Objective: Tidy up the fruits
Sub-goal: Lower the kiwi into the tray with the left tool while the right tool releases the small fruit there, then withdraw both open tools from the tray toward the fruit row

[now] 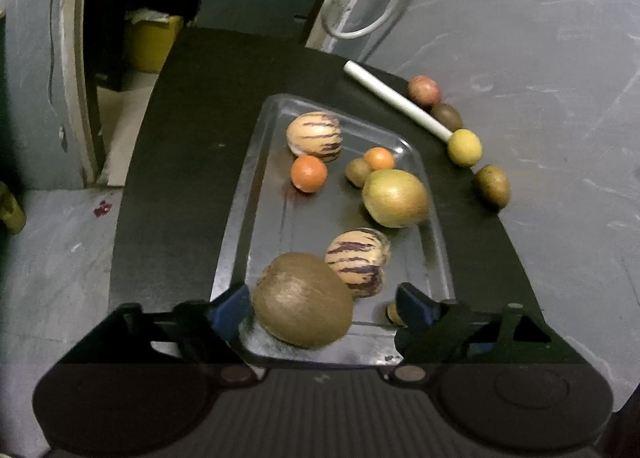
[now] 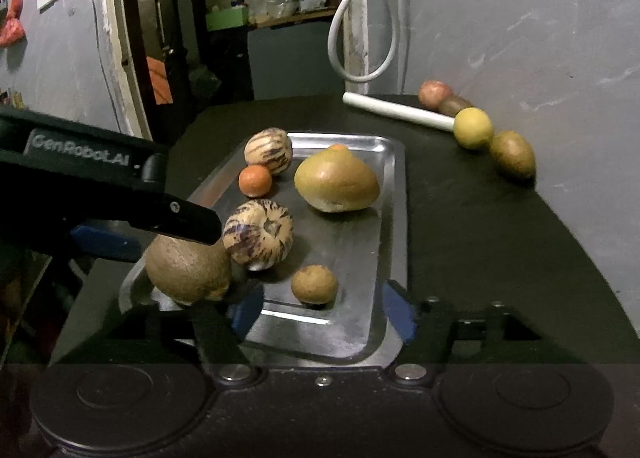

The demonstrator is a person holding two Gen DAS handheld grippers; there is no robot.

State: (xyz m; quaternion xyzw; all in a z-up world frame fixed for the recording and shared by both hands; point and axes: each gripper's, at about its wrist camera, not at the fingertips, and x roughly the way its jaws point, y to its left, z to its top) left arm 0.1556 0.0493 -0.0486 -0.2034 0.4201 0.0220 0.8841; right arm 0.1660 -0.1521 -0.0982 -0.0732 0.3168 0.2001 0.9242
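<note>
Fruits lie on my metal tray (image 2: 390, 194) at the desk's (image 2: 480, 238) middle: a big brown fruit (image 1: 302, 300) between my wide left tongs (image 1: 324, 308), untouched; a small brown fruit (image 2: 314, 284) before my wide, empty right tongs (image 2: 320, 312).

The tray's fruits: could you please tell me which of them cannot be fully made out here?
Left wrist: small brown fruit, mostly hidden by left gripper finger.
Right wrist: far orange, only a sliver above the green fruit.
Right wrist: big brown fruit, top covered by that gripper.
</note>
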